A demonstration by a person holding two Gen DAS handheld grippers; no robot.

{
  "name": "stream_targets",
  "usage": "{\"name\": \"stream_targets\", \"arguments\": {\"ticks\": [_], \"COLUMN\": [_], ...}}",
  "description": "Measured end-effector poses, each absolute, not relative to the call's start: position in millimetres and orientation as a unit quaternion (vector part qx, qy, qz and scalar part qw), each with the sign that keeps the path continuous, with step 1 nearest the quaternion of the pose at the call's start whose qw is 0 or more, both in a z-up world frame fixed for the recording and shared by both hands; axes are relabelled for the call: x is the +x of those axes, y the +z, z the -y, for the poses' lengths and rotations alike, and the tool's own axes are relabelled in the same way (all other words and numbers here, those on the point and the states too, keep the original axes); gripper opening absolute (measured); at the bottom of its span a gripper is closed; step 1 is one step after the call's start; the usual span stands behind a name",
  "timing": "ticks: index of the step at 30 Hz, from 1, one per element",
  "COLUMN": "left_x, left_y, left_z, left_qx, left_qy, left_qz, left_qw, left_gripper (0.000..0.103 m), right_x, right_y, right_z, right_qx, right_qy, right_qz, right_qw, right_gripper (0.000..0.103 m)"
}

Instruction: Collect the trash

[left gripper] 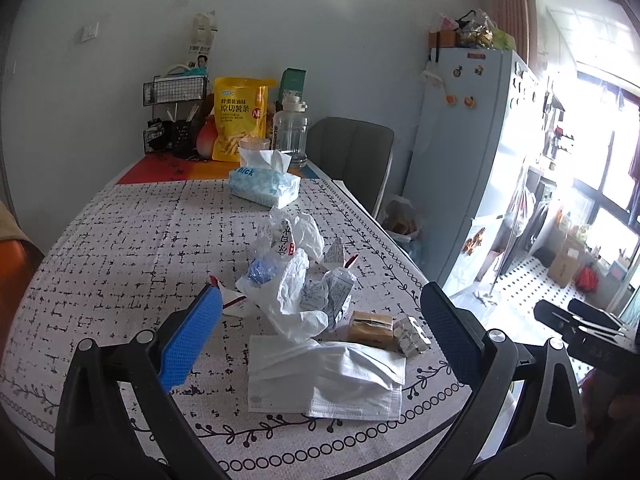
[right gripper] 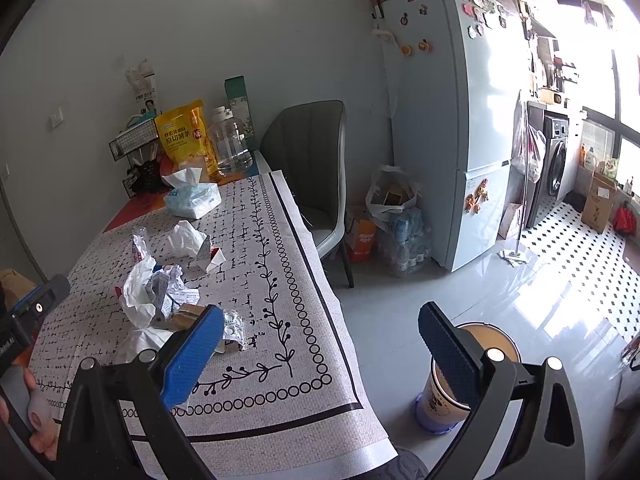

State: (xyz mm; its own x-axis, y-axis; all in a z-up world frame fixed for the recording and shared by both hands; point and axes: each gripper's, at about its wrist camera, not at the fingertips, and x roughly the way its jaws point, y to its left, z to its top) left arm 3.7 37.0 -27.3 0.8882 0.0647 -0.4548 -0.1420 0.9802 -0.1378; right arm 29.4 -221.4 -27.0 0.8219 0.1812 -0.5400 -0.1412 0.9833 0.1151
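A pile of trash lies on the patterned tablecloth [left gripper: 120,240]: crumpled white plastic and paper [left gripper: 296,280], a white face mask [left gripper: 324,380], a small brown box [left gripper: 368,328] and a pill blister pack [left gripper: 412,334]. My left gripper [left gripper: 320,344] is open, its blue pads either side of the mask and pile, just above the table. My right gripper [right gripper: 320,352] is open and empty, over the table's near right corner; the pile [right gripper: 160,296] lies left of it. A round bin [right gripper: 460,384] stands on the floor below the right finger [right gripper: 448,356].
A tissue box [left gripper: 264,184], yellow snack bag [left gripper: 240,116], clear water jug [left gripper: 292,128] and wire rack [left gripper: 176,120] stand at the table's far end. A grey chair [right gripper: 312,168] stands beside the table. A fridge [right gripper: 452,120] and bags [right gripper: 396,216] are on the right.
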Motion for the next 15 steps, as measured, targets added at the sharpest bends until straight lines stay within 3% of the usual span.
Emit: {"name": "stream_targets", "arguments": {"ticks": [15], "left_x": [9.7], "left_y": [-33.8], "left_z": [-42.8], "left_qx": [-0.090], "left_qy": [0.059], "left_qz": [-0.240], "left_qw": [0.965], "left_gripper": [0.098], "right_x": [35.5], "right_y": [-34.0], "right_z": [216.0], "right_qx": [0.030], "right_qy": [0.089], "right_qz": [-0.293], "right_qw": [0.952], "right_gripper": [0.096]}}
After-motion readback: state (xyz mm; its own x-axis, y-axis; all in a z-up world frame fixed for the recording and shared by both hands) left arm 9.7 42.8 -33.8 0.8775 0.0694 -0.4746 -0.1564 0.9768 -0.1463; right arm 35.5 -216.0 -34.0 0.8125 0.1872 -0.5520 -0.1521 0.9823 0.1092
